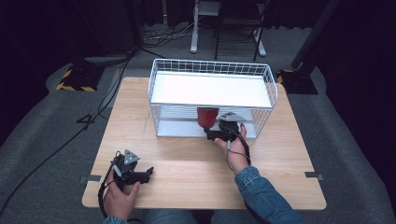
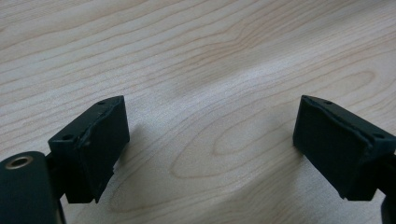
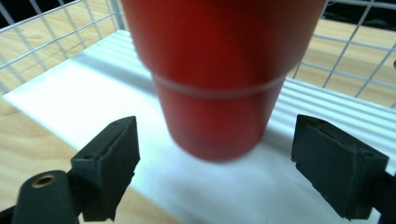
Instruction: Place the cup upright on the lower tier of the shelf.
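A red cup stands upright at the front edge of the lower white shelf of a white wire rack. My right gripper sits just in front of it, low and open. In the right gripper view the cup rises close ahead on the white shelf, and the right gripper has a jaw on each side of the cup's base, neither touching it. My left gripper rests open near the table's front left. In its own view the left gripper holds nothing over bare wood.
The wooden table carries the rack at its far middle. The rack's upper white shelf overhangs the cup. Wire mesh closes the rack's sides and back. Cables and stands lie on the grey floor beyond.
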The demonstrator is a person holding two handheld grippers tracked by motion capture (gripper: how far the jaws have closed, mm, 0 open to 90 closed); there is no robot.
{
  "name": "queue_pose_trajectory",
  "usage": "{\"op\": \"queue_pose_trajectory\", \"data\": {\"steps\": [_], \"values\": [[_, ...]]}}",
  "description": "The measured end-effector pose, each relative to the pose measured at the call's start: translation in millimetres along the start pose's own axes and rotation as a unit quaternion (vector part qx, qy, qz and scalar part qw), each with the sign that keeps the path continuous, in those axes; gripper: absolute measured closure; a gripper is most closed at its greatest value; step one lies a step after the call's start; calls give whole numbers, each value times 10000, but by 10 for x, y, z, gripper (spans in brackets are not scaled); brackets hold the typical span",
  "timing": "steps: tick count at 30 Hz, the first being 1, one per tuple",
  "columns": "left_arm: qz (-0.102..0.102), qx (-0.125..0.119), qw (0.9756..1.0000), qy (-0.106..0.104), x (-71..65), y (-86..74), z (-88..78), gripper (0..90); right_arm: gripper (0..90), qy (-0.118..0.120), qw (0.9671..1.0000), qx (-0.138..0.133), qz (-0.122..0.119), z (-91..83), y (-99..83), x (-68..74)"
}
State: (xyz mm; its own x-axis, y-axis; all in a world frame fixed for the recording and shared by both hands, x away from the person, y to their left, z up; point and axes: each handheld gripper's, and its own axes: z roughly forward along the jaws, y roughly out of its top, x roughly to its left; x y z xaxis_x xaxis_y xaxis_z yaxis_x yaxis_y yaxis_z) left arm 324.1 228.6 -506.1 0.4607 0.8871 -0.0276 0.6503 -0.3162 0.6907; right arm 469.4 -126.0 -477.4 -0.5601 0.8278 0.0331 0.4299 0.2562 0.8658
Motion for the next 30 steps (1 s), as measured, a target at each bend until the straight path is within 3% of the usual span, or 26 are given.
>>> {"op": "queue_pose_trajectory", "data": {"steps": [1, 6, 14, 16, 20, 21, 30], "values": [[1, 4, 10000, 2, 0, 0, -1, 111, 158, 134, 9999, 45, 57, -77, -25, -14], [0, 0, 10000, 1, 0, 0, 0, 110, 158, 250, 9996, 50, 146, -257, -47, -59], [1, 0, 10000, 1, 0, 0, 0, 110, 158, 539, 9985, 111, 9, -569, -63, -102], [-2, 0, 10000, 0, 0, 0, 0, 110, 158, 648, 9978, 114, -45, -722, -65, -127], [-2, -1, 10000, 1, -1, 0, 0, 110, 157, 704, 9974, 123, -126, -872, -66, -164], [-2, 2, 10000, 2, 0, 0, -1, 110, 158, 757, 9969, 120, -164, -981, -69, -191], [2, 0, 10000, -13, 1, -1, 0, 108, 158, 858, 9957, 213, -281, -1278, -135, -301]]}}
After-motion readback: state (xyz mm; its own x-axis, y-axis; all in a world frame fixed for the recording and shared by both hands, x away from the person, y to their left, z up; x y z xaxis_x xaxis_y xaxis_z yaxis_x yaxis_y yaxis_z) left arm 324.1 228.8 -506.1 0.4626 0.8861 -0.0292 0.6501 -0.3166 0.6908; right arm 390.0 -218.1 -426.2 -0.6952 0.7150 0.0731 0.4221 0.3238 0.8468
